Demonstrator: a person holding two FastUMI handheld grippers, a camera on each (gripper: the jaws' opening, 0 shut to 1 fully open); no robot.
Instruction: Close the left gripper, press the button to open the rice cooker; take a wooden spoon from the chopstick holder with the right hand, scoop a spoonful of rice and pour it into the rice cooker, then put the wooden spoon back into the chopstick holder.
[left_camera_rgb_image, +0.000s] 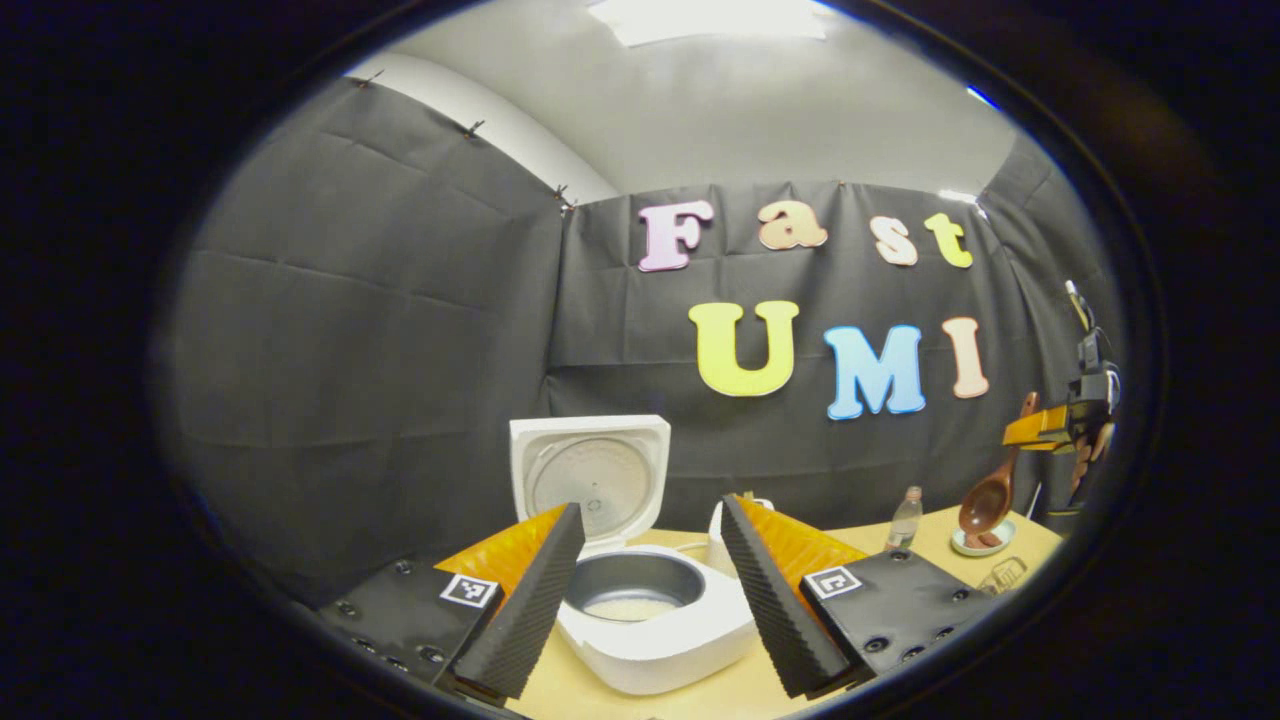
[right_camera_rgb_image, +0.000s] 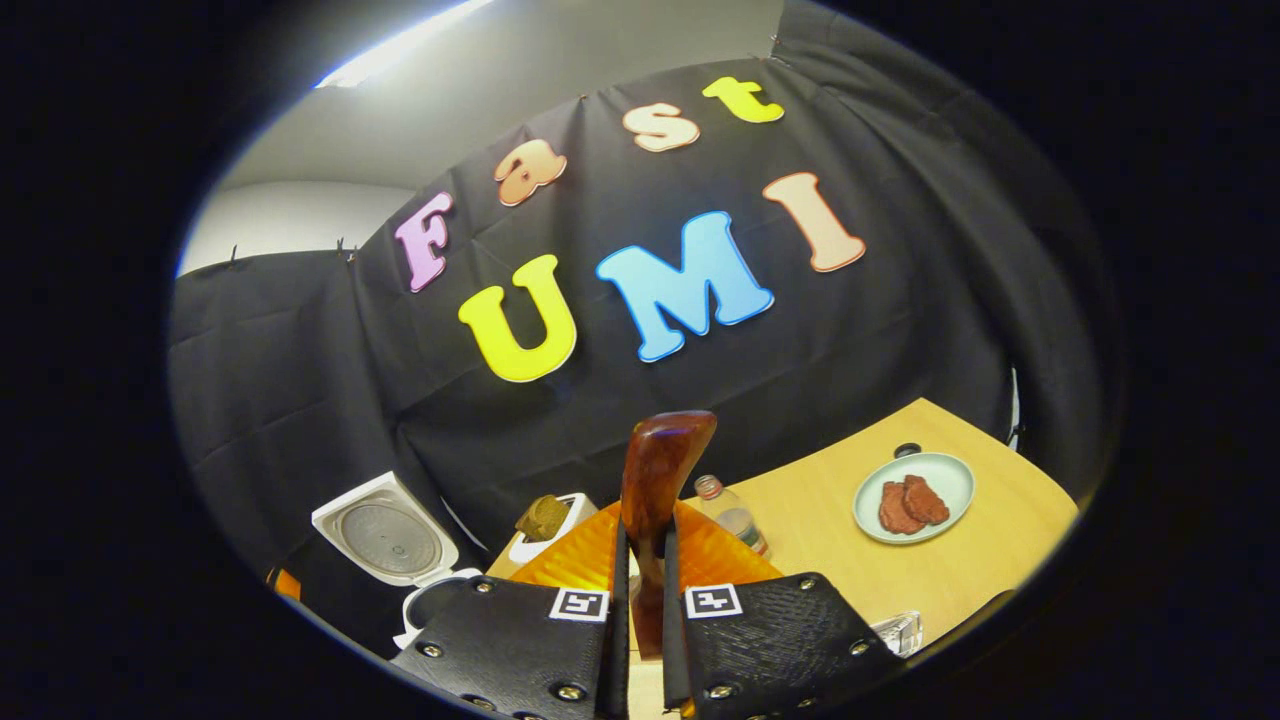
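Note:
The white rice cooker (left_camera_rgb_image: 660, 640) stands open on the wooden table, lid (left_camera_rgb_image: 590, 480) upright, a thin pale layer in its grey inner pot (left_camera_rgb_image: 632, 590). My left gripper (left_camera_rgb_image: 650, 600) hovers open in front of it, the pot showing between its fingers. At the far right my right gripper (left_camera_rgb_image: 1060, 425) holds the wooden spoon (left_camera_rgb_image: 990, 495) up in the air, bowl hanging down. In the right gripper view the right gripper (right_camera_rgb_image: 642, 545) is shut on the spoon's handle (right_camera_rgb_image: 660, 460). The white chopstick holder (right_camera_rgb_image: 550, 530) stands just right of the cooker (right_camera_rgb_image: 385, 540).
A small clear bottle (right_camera_rgb_image: 730, 510) stands mid-table. A pale plate (right_camera_rgb_image: 945, 470) with dark red meat slices lies to the right, and shows under the spoon as a plate (left_camera_rgb_image: 960, 545). A clear glass item (right_camera_rgb_image: 900, 630) sits near the table's front edge.

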